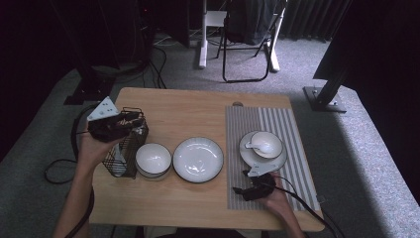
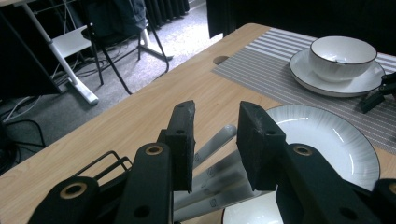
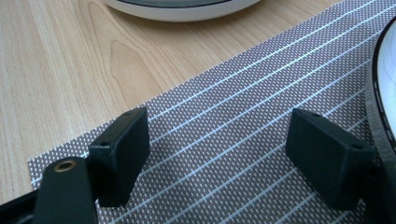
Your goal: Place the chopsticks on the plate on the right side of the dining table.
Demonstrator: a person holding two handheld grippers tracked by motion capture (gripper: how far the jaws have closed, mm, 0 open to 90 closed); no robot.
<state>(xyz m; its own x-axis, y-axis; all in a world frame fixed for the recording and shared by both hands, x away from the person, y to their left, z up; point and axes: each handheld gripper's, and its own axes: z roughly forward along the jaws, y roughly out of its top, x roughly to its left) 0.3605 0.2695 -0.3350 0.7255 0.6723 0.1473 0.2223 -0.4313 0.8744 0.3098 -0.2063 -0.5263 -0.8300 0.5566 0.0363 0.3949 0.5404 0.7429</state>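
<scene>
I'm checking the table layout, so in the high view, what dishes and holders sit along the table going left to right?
Black wire cutlery basket → small white bowl → large white plate → striped placemat → white bowl with a spoon on a saucer.

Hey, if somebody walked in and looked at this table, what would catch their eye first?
Probably the left gripper poised over the black wire basket at the table's left edge, its jaws around metal cutlery handles. Next, the white dishes in a row: small bowl, plate, and bowl on a saucer on the striped mat.

utensil handles (image 2: 212,175): ends hidden behind fingers (image 2: 182,140) | wire basket (image 2: 109,161): cut off
</scene>
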